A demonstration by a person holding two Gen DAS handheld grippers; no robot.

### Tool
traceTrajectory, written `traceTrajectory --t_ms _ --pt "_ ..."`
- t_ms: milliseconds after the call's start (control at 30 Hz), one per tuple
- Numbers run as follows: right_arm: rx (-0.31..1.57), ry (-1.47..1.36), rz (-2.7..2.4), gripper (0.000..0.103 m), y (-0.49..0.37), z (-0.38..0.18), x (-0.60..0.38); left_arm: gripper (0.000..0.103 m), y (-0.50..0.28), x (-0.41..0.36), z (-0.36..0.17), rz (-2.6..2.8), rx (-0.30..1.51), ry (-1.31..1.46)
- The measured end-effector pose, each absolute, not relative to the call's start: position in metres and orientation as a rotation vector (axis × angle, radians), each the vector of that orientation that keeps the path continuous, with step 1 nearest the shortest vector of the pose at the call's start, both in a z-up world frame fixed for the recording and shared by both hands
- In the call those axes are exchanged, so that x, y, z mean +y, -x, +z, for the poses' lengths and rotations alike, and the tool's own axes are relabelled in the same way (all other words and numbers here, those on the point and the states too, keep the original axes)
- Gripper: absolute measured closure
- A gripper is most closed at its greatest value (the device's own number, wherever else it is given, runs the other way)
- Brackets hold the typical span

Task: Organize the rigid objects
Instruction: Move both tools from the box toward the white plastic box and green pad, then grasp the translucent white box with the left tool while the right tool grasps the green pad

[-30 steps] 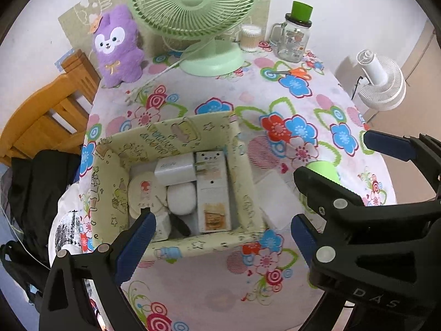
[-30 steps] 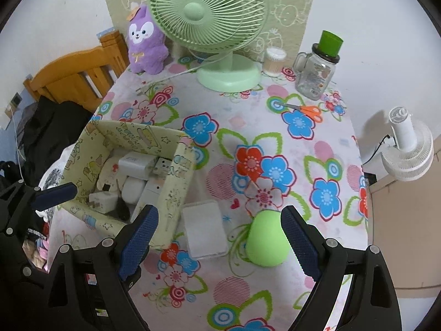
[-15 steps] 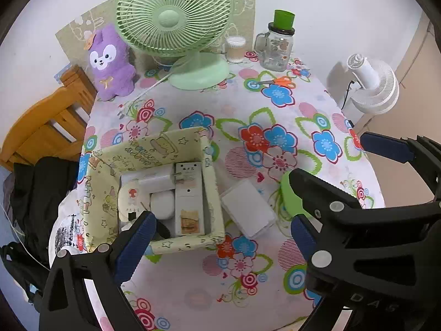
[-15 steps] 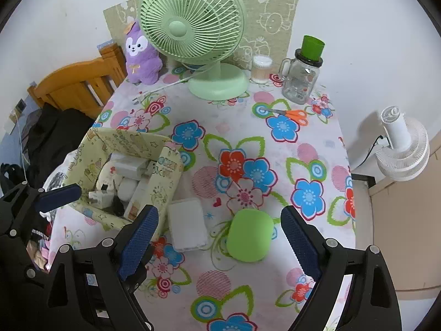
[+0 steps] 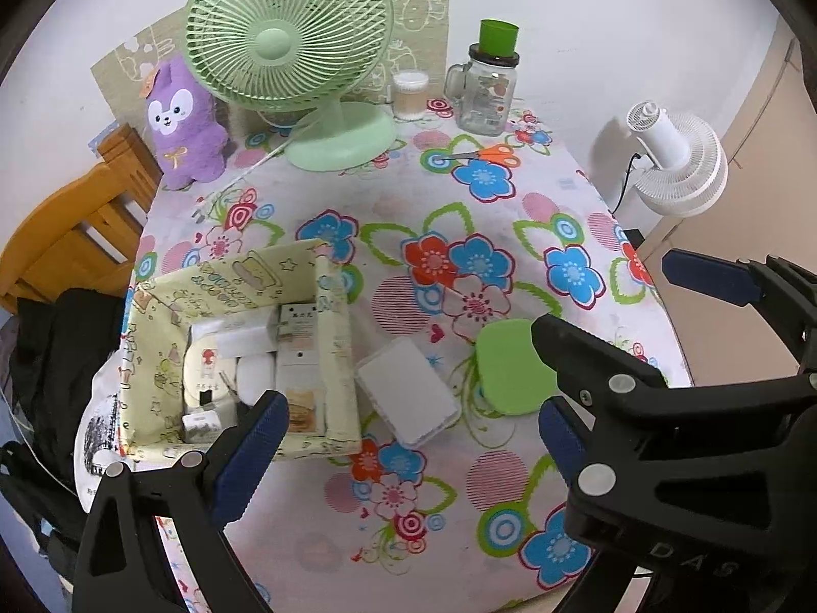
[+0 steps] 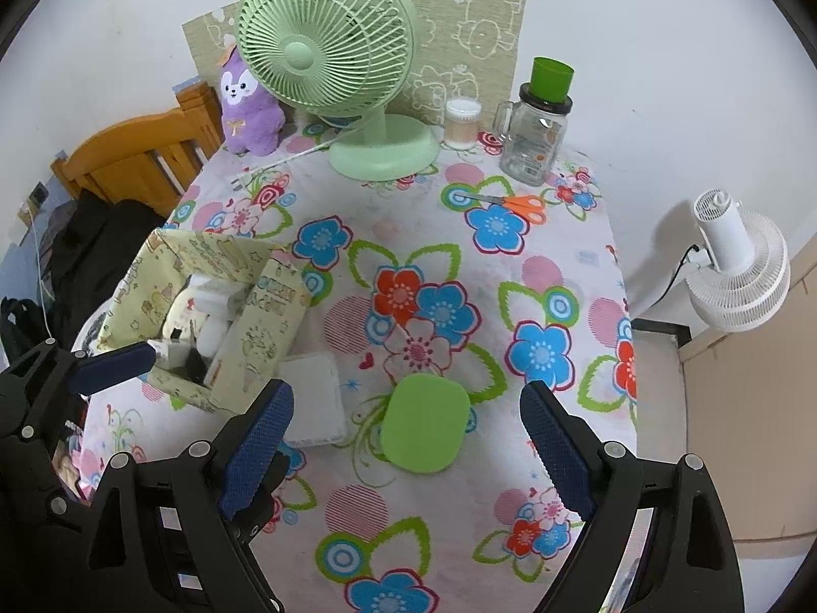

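Note:
A pale yellow patterned box sits at the table's left, holding several white items. A flat white case lies just right of it. A green rounded case lies further right. My left gripper is open and empty, above the table's near edge. My right gripper is open and empty, hovering near the green case. The right gripper's body also shows in the left wrist view.
A green desk fan, a purple plush, a cotton-swab jar, a glass mug jar with green lid and orange scissors stand at the back. A white fan is beyond the right edge, a wooden chair at left.
Both grippers have pulled back and up from the table, so the box and both cases look smaller and further away. Both stay open. Nothing on the table moved.

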State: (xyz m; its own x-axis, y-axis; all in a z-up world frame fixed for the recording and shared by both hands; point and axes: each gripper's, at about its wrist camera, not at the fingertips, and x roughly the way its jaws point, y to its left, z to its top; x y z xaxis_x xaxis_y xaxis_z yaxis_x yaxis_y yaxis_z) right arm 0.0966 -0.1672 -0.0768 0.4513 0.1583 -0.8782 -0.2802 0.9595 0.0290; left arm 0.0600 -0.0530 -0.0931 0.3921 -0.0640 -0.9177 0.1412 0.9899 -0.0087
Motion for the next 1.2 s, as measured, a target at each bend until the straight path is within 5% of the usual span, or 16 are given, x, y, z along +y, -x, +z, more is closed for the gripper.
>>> traceTrajectory --t_ms 1200 --pt "1.198 0.076 0.249 0.011 -0.120 -0.176 -0.217 0.010 -0.063 -0.068 -0.193 0.181 1.211 0.148"
